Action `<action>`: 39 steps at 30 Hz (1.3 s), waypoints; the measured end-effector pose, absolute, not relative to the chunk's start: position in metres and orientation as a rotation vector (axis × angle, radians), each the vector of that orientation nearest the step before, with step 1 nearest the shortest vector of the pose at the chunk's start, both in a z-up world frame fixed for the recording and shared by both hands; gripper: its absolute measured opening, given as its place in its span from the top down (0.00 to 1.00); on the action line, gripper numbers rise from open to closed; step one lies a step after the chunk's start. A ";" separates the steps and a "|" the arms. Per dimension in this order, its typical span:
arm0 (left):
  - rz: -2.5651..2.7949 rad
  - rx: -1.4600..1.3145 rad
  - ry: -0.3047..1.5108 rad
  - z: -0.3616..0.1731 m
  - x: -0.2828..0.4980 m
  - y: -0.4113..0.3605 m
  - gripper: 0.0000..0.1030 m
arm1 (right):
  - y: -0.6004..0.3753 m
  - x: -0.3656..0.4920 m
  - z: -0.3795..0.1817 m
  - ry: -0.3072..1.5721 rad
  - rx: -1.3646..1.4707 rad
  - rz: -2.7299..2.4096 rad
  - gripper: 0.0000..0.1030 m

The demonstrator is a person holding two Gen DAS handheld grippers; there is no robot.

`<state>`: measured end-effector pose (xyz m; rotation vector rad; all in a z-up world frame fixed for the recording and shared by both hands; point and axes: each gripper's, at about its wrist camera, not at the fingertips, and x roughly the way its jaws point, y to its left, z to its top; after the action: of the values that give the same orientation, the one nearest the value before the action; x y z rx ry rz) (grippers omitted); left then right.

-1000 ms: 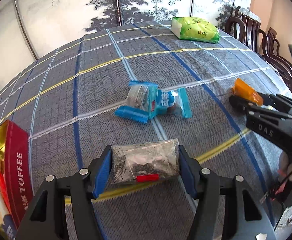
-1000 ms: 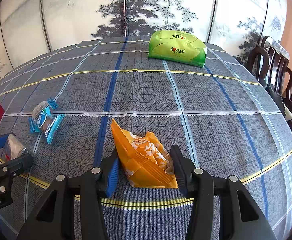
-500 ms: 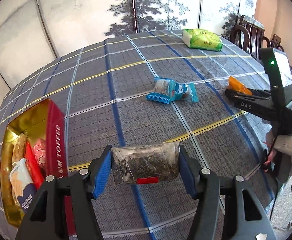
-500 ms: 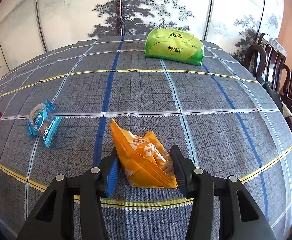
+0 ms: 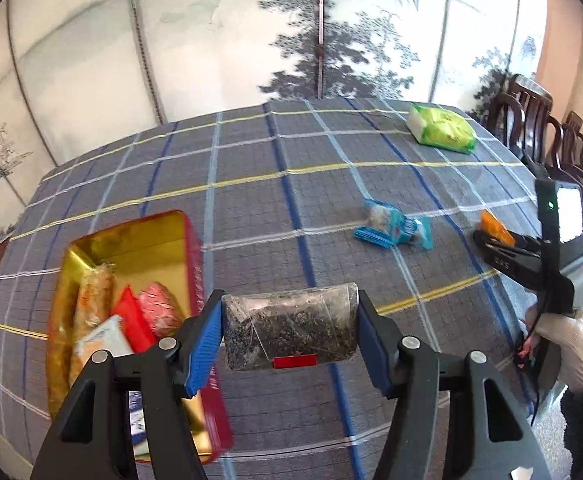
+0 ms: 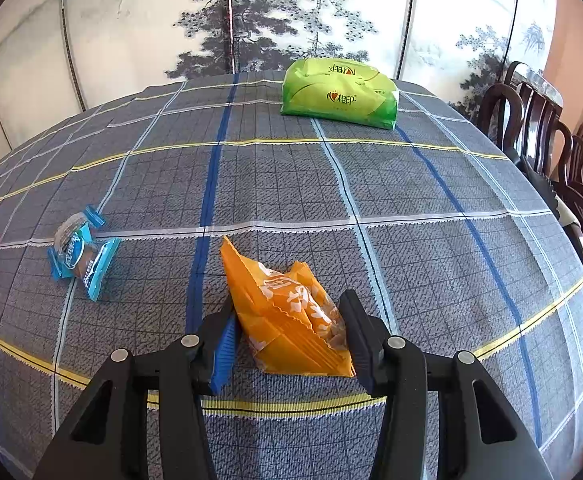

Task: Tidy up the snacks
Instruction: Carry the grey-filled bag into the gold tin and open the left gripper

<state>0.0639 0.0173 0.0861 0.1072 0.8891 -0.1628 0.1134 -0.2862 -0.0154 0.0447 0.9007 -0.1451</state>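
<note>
Clamping clear dark-filled packet [image 5: 289, 330] — left gripper [image 5: 289, 336], right gripper [image 6: 289, 336] pinching orange packet [image 6: 287, 312] — beside tin [image 5: 131, 248].

Left gripper [image 5: 289, 334] clamps a clear packet [image 5: 289, 330] of dark contents — right of the toffee tin [image 5: 189, 240], above the tablecloth [image 5: 251, 208].

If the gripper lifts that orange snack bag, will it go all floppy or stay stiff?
Probably floppy: the orange snack bag is thin crinkled film, already creased between the right gripper fingers. It looks puffy, so likely light. The lumpy pieces inside might crush if squeezed hard.
</note>
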 end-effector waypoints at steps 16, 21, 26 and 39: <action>0.139 0.079 0.895 0.080 0.086 0.116 0.44 | -0.286 0.113 -0.016 0.900 0.045 -0.145 0.52; 0.167 0.055 0.919 0.069 0.089 0.134 0.44 | -0.287 0.113 -0.016 0.900 0.045 -0.145 0.52; 0.173 0.047 0.936 0.060 0.091 0.144 0.44 | -0.287 0.113 -0.016 0.900 0.046 -0.145 0.52; 0.172 0.066 0.971 0.039 0.101 0.143 0.44 | -0.287 0.113 -0.015 0.900 0.045 -0.146 0.52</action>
<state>0.1009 0.1426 0.0386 0.0658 0.9711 0.1722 0.1130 -0.2865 -0.0154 0.0448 0.9004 -0.1461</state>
